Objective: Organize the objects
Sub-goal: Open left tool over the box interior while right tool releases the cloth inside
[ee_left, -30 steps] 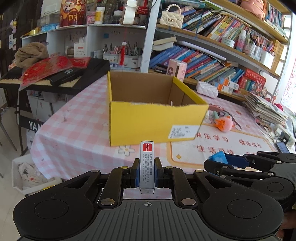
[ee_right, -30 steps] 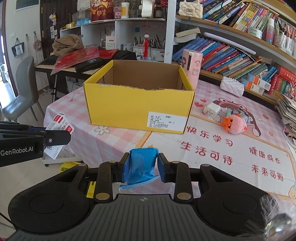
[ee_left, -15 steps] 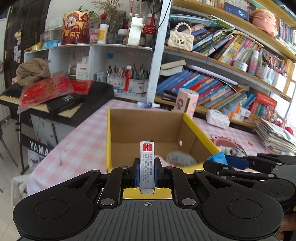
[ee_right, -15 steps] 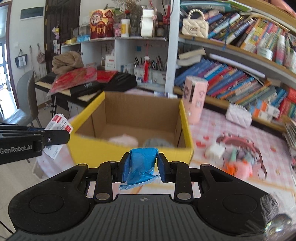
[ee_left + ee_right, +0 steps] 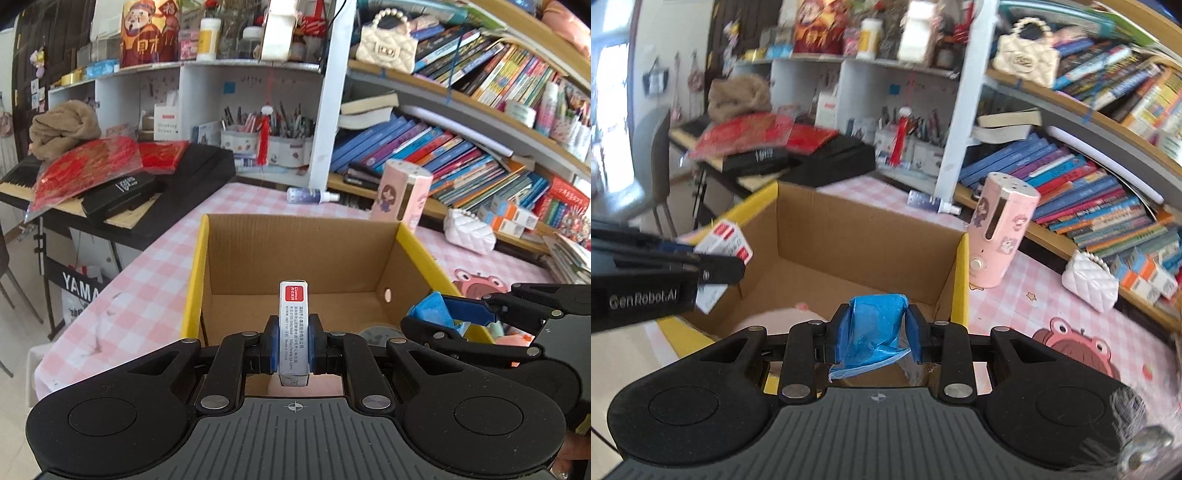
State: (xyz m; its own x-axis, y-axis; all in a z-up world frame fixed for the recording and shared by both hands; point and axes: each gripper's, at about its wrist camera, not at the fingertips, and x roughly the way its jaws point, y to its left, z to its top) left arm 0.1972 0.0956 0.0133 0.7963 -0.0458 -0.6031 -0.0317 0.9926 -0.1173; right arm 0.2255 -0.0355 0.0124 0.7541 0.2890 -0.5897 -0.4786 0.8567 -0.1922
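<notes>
My left gripper (image 5: 293, 345) is shut on a small white box with a red label (image 5: 293, 328), held upright over the near edge of the open yellow cardboard box (image 5: 295, 258). My right gripper (image 5: 877, 332) is shut on a blue plastic packet (image 5: 873, 330), held over the same box (image 5: 857, 243) at its near right side. The right gripper with its packet (image 5: 432, 310) shows at the right of the left wrist view. The left gripper and white box (image 5: 722, 249) show at the left of the right wrist view. A pale pink item (image 5: 775, 319) lies inside the box.
The box stands on a pink checked tablecloth (image 5: 147, 280). A pink cylinder (image 5: 1001, 232), a spray bottle (image 5: 929, 203) and a white quilted purse (image 5: 1089, 280) lie behind and right of it. Bookshelves (image 5: 461, 147) run along the back. A keyboard with red packets (image 5: 103, 173) is at left.
Both grippers have risen and moved forward from in front of the box to above its open top, each still holding its item. The inside of the box now shows.
</notes>
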